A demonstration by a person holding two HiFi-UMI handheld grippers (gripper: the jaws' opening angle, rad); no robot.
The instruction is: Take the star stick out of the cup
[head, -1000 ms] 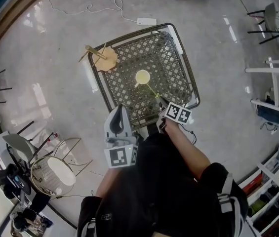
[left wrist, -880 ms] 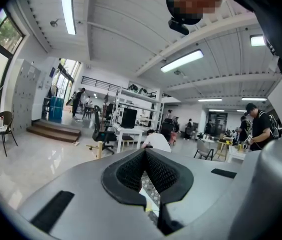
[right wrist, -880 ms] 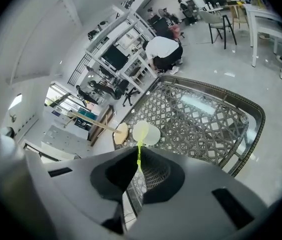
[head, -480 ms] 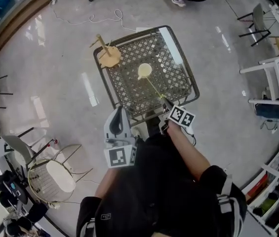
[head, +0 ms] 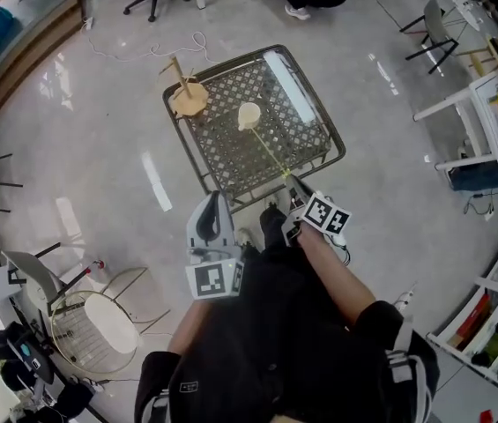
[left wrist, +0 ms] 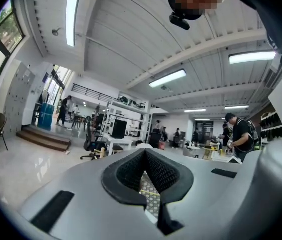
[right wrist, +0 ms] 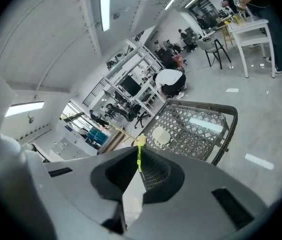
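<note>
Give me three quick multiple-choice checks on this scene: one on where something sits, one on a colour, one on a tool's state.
1. Where is the wooden stand?
A) at a corner of the lattice table
B) on a chair seat
C) on the floor

2. What colour is the star stick shaft?
A) red
B) yellow-green
C) blue

3. What is the right tool doing?
A) wide open and empty
B) shut on the wooden stand
C) shut on the star stick

Answers:
1 A: the head view shows it at the table's corner.
2 B: the shaft shows yellow-green in the right gripper view.
3 C: its jaws pinch the stick.
</note>
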